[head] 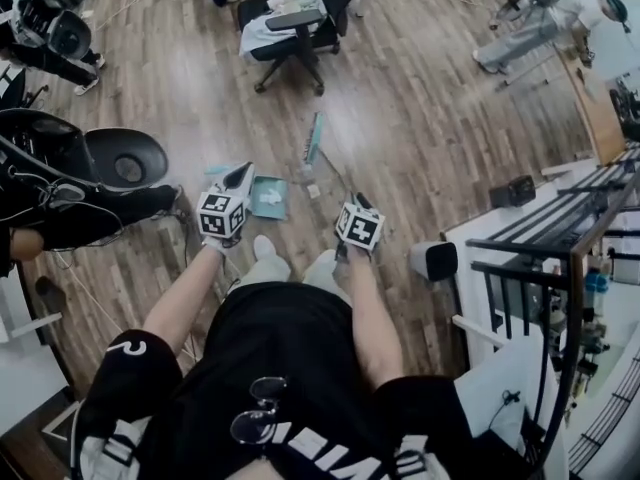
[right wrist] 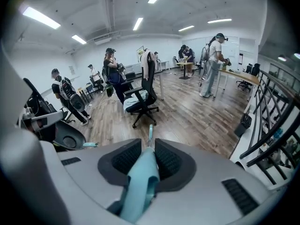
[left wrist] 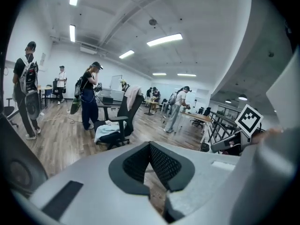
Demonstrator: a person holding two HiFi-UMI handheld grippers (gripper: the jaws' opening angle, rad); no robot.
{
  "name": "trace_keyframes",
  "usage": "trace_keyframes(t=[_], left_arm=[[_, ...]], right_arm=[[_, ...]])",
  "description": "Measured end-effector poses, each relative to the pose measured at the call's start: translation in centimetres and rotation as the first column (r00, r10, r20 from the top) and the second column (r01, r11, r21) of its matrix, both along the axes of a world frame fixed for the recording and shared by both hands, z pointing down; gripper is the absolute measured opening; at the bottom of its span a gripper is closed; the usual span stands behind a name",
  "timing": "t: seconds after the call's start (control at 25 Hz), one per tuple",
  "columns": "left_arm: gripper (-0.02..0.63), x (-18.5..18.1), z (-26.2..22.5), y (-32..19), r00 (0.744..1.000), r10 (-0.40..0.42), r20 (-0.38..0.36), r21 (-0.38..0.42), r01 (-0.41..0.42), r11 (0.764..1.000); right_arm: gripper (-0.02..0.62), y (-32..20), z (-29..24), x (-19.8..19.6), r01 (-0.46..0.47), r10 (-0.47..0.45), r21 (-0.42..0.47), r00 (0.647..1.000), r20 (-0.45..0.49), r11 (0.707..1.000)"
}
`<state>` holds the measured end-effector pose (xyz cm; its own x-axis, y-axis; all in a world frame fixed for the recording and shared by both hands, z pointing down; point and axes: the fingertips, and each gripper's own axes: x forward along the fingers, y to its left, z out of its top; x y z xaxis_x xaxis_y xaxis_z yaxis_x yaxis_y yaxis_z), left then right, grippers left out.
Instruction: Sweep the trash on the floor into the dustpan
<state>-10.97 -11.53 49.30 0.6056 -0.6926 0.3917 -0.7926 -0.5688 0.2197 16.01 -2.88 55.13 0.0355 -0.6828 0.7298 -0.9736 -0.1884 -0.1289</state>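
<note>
A teal broom stands with its head on the wood floor. Its thin handle runs back to my right gripper, which is shut on the teal handle. The broom head shows just past the right gripper. A teal dustpan lies flat on the floor between the two grippers, and a small pale scrap lies just right of it. My left gripper hovers at the dustpan's left edge. In the left gripper view its pads meet at the tips with nothing showing between them.
A black office chair draped with cloth stands beyond the broom. A black round-based machine with cables sits at the left. A white cylinder and a black metal railing are at the right. Several people stand farther off.
</note>
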Motion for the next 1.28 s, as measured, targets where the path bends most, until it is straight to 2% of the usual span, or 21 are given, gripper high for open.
trace_keyframes(t=[0.32,0.6,0.88,1.08,1.28], left_arm=[[-0.002,4.4,-1.4,-0.1,0.999,0.027,0.028,0.029,-0.028,0.999],[-0.002,7.3,-1.5,0.4,0.997,0.055,0.048,0.033,-0.056,0.998],[-0.002,10.8,-0.4,1.8,0.991,0.115,0.074,-0.001,-0.116,0.993],[-0.002,15.3,0.9,2.4,0.981,0.176,0.079,-0.025,-0.175,0.984],[-0.002,21.7,2.1,3.7,0.962,0.262,0.080,-0.041,-0.260,0.965]], right_arm=[[0.084,-0.5,-1.4,4.0,-0.011,0.011,0.043,1.000,0.009,0.999],[0.084,0.8,-0.5,6.7,-0.038,0.037,0.029,0.999,0.030,0.999],[0.084,3.6,1.1,10.6,-0.105,0.105,-0.004,0.994,0.039,0.994],[0.084,6.1,3.2,14.2,-0.161,0.163,-0.037,0.985,0.062,0.986],[0.084,10.1,5.5,19.2,-0.233,0.239,-0.094,0.969,0.066,0.968]])
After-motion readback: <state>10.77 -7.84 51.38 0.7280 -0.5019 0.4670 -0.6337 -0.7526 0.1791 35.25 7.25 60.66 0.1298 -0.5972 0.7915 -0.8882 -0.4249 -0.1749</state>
